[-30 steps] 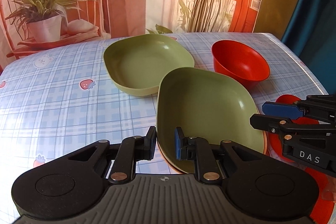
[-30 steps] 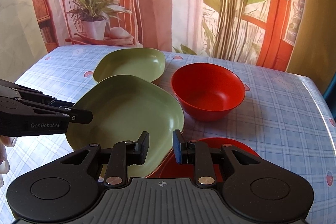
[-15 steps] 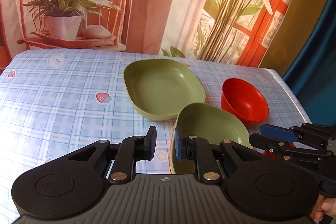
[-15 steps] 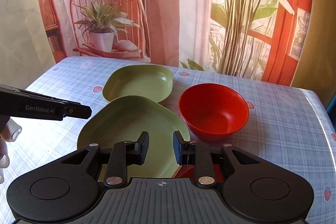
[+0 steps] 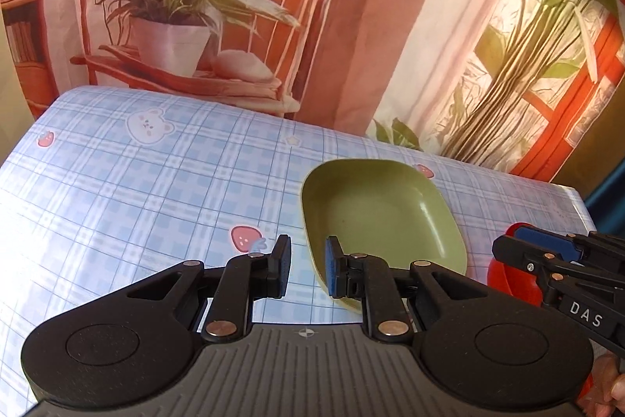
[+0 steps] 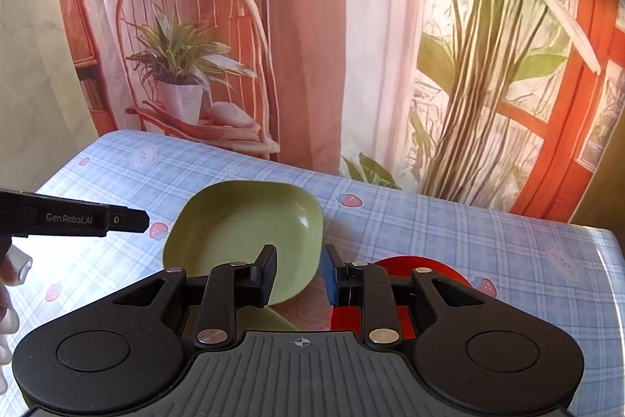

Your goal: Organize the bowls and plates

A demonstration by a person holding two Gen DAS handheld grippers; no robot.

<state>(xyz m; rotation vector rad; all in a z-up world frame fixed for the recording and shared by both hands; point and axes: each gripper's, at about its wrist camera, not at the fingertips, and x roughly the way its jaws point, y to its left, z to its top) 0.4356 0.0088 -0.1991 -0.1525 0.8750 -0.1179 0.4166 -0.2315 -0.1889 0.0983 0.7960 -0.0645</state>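
Fingers (image 5: pixel 281 266) of left gripper (image 5: pixel 306 266) parted, a narrow gap between the pads, gripping nothing. Held above the table (image 5: pixel 156 190), over its blue checked cloth with strawberry and bear prints. Pointed toward the near left rim of the green square dish (image 5: pixel 383 217), which lies flat and upright on the cloth, right of centre in the left wrist view. Right pad overlapping the dish rim in that view; contact impossible to tell.

Right gripper (image 6: pixel 299 274) likewise released, pads apart, nothing clamped. Through the gap, the near right corner of the same green square dish (image 6: pixel 242 233) and a patch of cloth. Right of that dish, mostly hidden behind the right-hand linkage, the red bowl (image 6: pixel 441 270), sitting on the table close to the dish. Just below the gap, a sliver of a second green dish (image 6: pixel 281 319), almost wholly covered by the gripper body.

From the left wrist view, right gripper (image 5: pixel 547 253) entering at the right edge, blue pad showing, in front of the red bowl (image 5: pixel 511 276). From the right wrist view, left gripper (image 6: pixel 117 219) reaching in from the left edge, level, tip just beside the green dish's left rim.

Behind the table, a printed backdrop (image 6: pixel 312 45) of a chair, a potted plant and a window.
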